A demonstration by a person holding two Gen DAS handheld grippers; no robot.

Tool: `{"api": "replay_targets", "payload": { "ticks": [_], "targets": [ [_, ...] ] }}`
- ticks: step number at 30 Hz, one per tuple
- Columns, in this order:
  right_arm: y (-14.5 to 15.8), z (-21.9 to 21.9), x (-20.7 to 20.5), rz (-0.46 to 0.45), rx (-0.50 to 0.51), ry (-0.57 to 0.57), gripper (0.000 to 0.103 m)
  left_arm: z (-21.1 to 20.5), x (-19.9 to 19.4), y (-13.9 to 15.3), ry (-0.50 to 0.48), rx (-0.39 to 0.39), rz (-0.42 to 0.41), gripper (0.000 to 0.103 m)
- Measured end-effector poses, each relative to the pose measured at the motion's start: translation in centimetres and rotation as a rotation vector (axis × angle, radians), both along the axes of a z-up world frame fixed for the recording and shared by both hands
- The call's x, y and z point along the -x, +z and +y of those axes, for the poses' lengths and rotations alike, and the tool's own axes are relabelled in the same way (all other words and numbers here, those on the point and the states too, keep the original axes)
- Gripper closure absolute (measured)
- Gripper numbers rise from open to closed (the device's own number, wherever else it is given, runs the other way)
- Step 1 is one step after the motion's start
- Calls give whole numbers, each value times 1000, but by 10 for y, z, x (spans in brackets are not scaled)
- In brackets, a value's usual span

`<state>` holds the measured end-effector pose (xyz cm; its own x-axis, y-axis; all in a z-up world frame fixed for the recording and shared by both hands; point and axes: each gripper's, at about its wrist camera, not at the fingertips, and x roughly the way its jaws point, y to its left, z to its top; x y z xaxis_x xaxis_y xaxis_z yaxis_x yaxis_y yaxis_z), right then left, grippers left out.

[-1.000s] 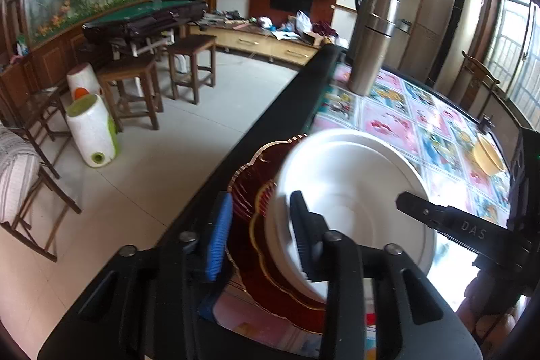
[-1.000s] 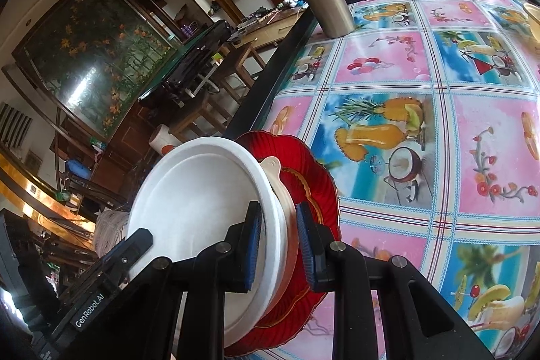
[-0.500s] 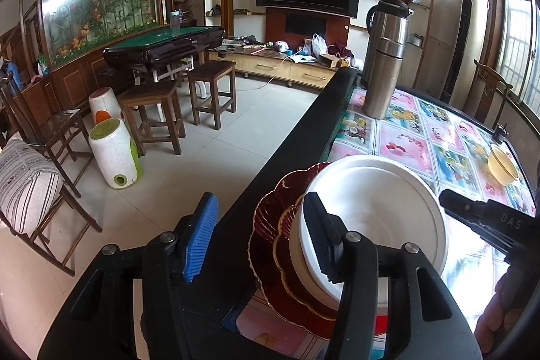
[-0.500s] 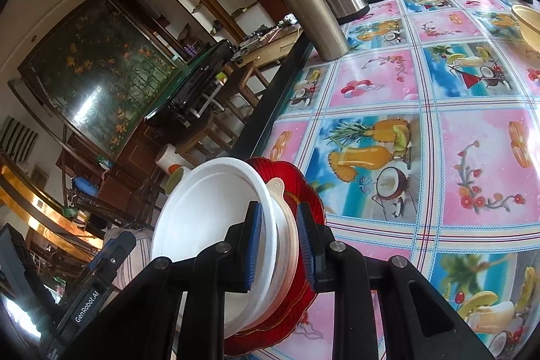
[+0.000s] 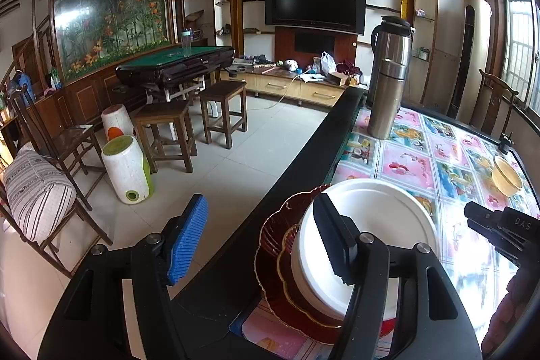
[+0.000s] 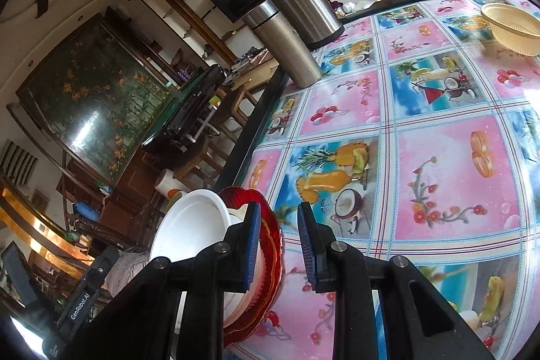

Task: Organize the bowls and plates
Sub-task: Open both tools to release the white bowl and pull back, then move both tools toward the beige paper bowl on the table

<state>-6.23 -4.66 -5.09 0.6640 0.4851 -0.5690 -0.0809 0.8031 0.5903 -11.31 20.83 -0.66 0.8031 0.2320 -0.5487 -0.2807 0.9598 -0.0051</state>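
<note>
A stack of round dishes sits at the near left edge of the table: a white foam-like plate (image 5: 378,218) on a cream plate, on a scalloped dark red glass-like platter (image 6: 270,245). Both grippers stand clear of it. The left gripper (image 5: 260,242) has just been opening, empty; the right gripper (image 6: 279,247) is slightly apart, empty. A cream bowl (image 6: 513,27) waits near the far right edge. The stack looks fragile and slippery; take it by the rim.
</note>
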Motion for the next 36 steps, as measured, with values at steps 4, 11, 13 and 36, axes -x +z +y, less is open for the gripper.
{"api": "replay_targets", "payload": {
  "ticks": [4, 11, 13, 36],
  "targets": [
    [2, -19, 3, -9, -14, -32, 69, -8, 5, 9, 1, -18, -26, 30],
    [1, -64, 12, -34, -42, -91, 67, -38, 9, 21, -41, -59, -47, 29],
    [1, -82, 16, -60, -27, -124, 65, -51, 10, 23, -71, -70, -37, 28],
    [95, -362, 251, -167, 251, -653, 60, -228, 60, 131, -817, 50, 223, 28]
  ]
}}
